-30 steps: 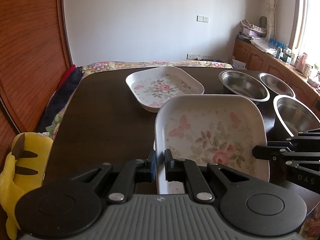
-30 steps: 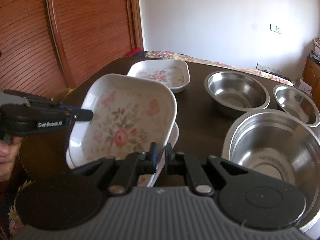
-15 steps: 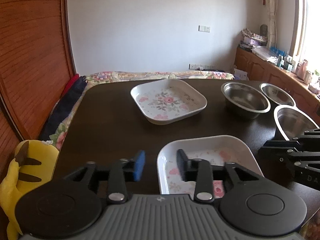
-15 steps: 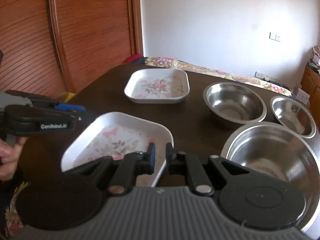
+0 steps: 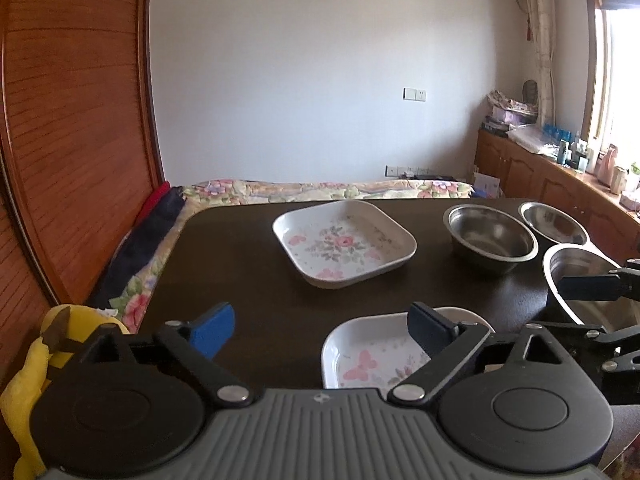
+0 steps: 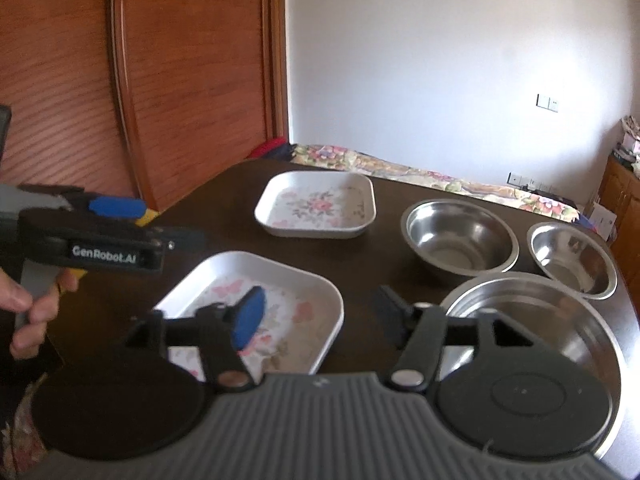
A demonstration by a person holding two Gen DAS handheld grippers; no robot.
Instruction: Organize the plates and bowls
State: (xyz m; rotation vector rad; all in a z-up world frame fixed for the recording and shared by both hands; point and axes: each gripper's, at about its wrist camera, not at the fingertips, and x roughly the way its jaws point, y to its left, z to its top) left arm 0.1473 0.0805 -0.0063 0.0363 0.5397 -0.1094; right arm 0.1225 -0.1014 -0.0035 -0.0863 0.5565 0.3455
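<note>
Both jaws are opening: the left hand-held gripper (image 5: 320,328) and right hand-held gripper (image 6: 320,316) release the floral dish (image 6: 288,300), flat on the worktop (image 5: 240,264).

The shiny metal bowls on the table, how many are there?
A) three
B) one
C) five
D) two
A: the right wrist view shows three steel bowls on the dark table: a big one nearest, a middle one behind it and a small one at the far right.
</note>
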